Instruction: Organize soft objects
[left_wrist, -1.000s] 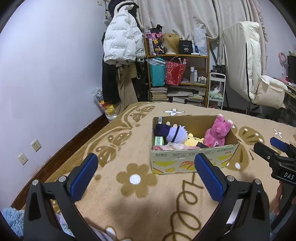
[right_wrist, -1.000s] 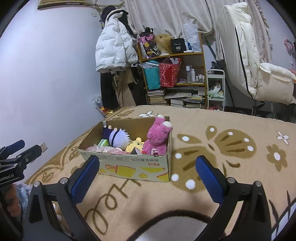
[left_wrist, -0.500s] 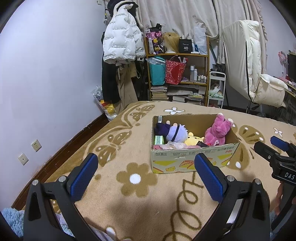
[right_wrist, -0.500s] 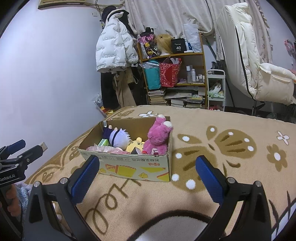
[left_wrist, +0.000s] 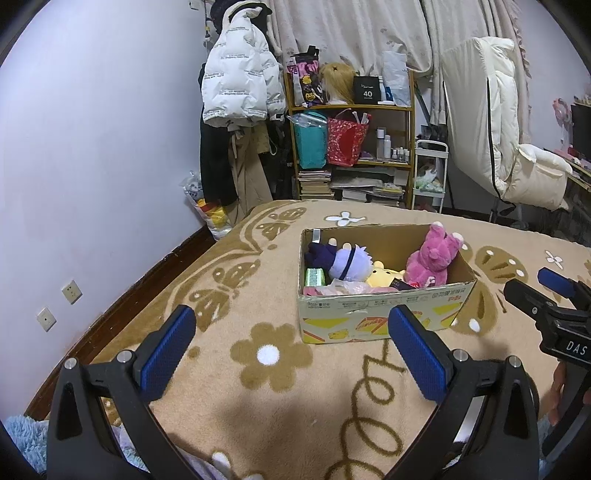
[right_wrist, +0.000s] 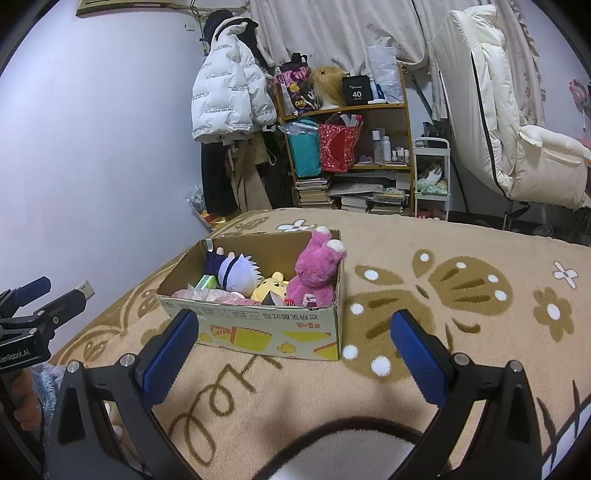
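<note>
Seen from two cameras riding on hand-held tongs, above a bed spread with a tan blanket (left_wrist: 258, 406) patterned in brown flowers and butterflies.

At far left, a pale lilac wall (left_wrist: 92, 166) with two socket plates low down. Just right of that, a white puffer jacket (left_wrist: 240, 88) hanging over dark clothes. Further right, a wooden shelf unit (left_wrist: 354, 147) crammed with a teal bag, a red bag, bottles and stacked books. At far right, a cream padded chair (left_wrist: 509, 147).

Low at left in the foreground, the left gripper (left_wrist: 291, 321), blue-padded jaws spread wide apart, holding nothing, hovering above the blanket and aimed at the box.

In the middle of the bed, an open cardboard box (left_wrist: 376, 317) with yellow print on its front. Inside, from left to right: a small green packet (left_wrist: 314, 276), a plush doll with pale lilac hair and a dark body (left_wrist: 347, 260), a yellow plush (left_wrist: 384, 275), then a pink plush bear (left_wrist: 432, 258) leaning against the right end wall, head above the rim. Pink fabric (left_wrist: 351, 290) bunched along the near wall.

Low at right, the right gripper (right_wrist: 295, 325), jaws likewise wide apart and empty, above the blanket, near the box's front.
</note>
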